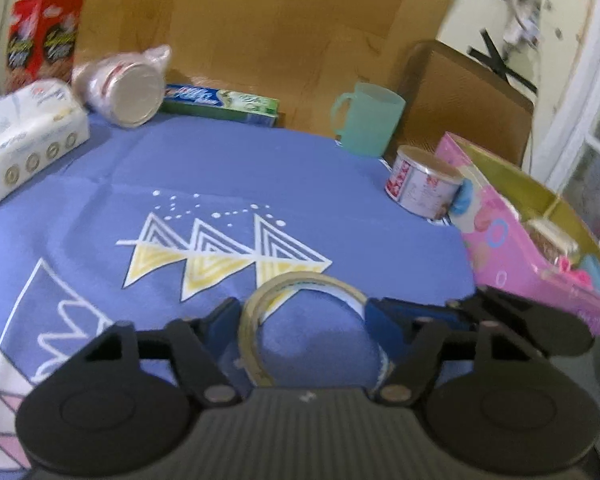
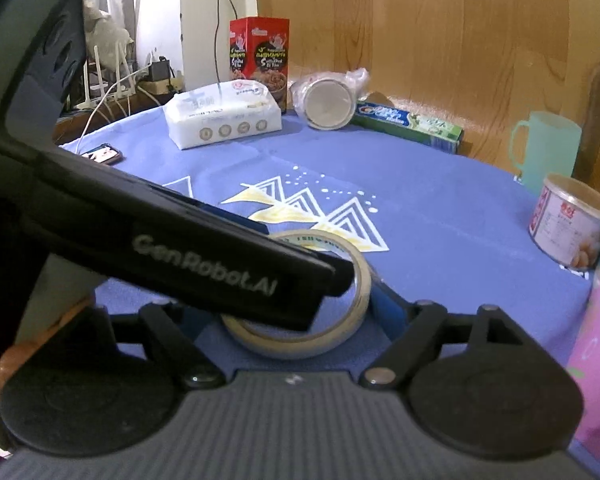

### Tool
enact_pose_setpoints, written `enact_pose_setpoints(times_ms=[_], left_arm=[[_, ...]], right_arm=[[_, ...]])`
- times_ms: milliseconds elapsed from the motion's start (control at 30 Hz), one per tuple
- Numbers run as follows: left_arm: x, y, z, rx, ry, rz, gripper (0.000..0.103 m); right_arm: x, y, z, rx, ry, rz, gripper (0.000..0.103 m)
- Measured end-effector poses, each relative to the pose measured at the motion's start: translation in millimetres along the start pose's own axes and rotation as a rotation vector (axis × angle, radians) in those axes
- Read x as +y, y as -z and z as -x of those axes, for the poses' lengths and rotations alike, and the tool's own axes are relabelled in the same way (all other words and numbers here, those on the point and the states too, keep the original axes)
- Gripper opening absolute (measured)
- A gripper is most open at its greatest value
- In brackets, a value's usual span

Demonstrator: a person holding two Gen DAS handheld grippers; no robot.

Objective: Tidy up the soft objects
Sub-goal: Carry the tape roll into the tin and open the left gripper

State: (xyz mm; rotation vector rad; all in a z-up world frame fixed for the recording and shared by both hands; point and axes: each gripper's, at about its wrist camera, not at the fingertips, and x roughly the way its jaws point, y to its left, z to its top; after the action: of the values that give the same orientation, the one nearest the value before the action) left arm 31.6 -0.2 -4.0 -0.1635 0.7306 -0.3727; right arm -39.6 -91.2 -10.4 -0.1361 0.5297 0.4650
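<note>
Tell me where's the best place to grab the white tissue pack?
Probably grip the tissue pack across its short width, gripper coming down from above. It lies flat on the blue cloth with its long side toward us, and its top is bare. The red box stands close behind it, so a sideways reach looks cramped.

One tape roll [image 1: 304, 312], one tissue pack [image 1: 28, 140], one mug [image 1: 366, 118], two tins [image 1: 422, 186], three boxes [image 1: 44, 36].
</note>
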Motion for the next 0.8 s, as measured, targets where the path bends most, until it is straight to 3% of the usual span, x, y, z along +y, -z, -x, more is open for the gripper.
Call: enact_pose_setpoints(times_ms=[100,233,433,567,700,800], left_arm=[[2,-5,11,-0.028,0.045,0.048,0.062],[-25,-25,25,-0.080,0.077,-0.005,0.062],[-118,-62,14,-0.109,0.202,-0.184,0.062],[-181,-71,-11,-0.081,0.323,-0.265,0.068],[-199,-65,-19,-0.100,0.267,-0.299,0.079],[-177,-56,-15,-0.107,0.186,-0.293,0.088]], right_arm=[[8,-2,12,-0.059,0.028,0.011,0.085],[10,-8,41,-0.171,0.113,0.072,0.085],[-31,-13,105,-0.312,0.306,0.065,0.086],[-76,-2,145,-0.328,0.466,0.015,0.087],[-126,19,152,-0.211,0.679,-0.087,0.088],[-147,30,173,-0.287,0.589,-0.267,0.088]])
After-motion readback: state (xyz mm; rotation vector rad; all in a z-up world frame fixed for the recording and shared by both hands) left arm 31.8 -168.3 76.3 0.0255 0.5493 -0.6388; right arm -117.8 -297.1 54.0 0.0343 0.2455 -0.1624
